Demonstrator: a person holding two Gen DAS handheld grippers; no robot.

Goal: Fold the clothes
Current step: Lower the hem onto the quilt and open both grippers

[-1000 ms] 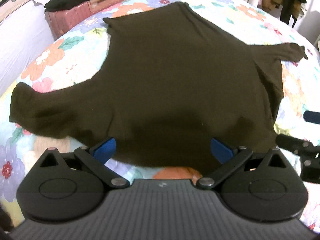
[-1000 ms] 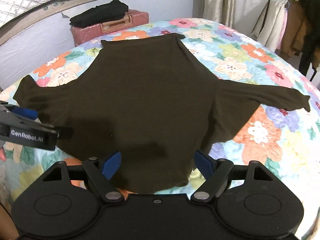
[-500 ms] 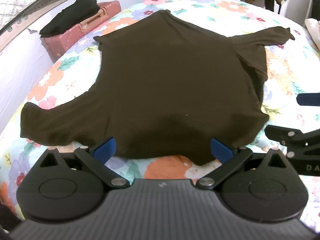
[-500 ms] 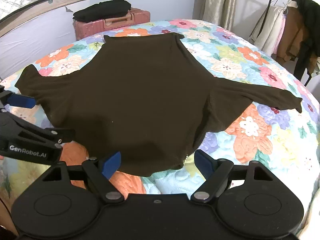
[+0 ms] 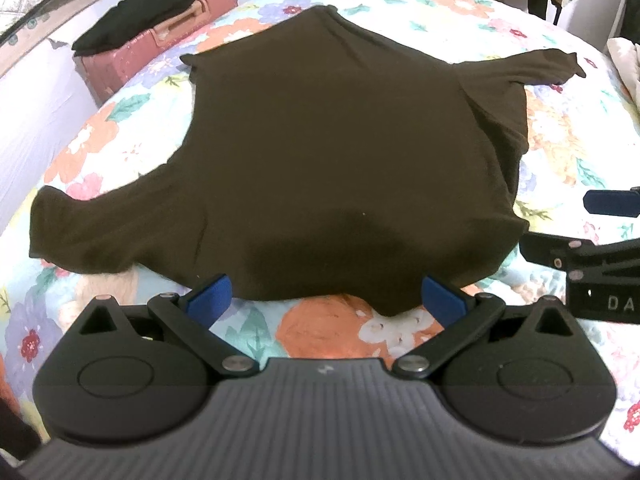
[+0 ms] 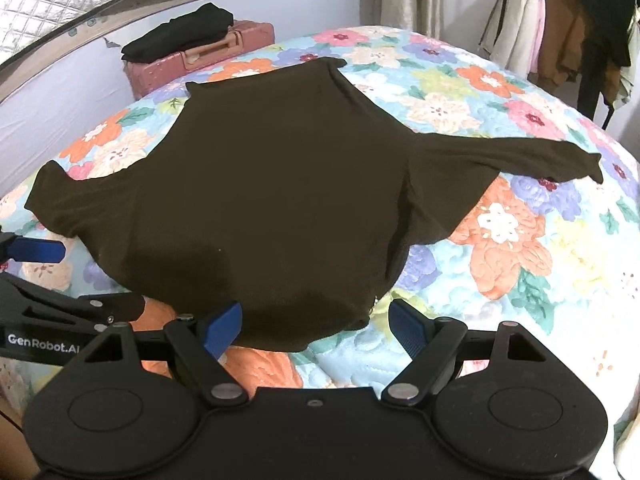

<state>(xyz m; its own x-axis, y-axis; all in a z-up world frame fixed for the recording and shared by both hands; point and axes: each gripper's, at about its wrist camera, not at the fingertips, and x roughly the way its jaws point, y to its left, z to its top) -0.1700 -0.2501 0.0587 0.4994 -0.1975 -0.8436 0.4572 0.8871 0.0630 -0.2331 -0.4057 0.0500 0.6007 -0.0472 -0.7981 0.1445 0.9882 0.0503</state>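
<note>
Both jaws stand wide open and hold nothing. On the left, the left gripper (image 5: 325, 300) waits at the near edge of the dark brown top (image 5: 332, 152), spread flat on the flowery bed (image 5: 560, 152). Beside it, the right gripper (image 6: 316, 322) waits too. I think each should pinch only the cloth edge. Both sleeves have plenty of room.

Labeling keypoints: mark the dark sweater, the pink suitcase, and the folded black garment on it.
dark sweater (image 6: 280, 184): right wrist view, middle of body.
pink suitcase (image 6: 160, 70): right wrist view, front side.
folded black garment (image 6: 180, 34): right wrist view, top.
</note>
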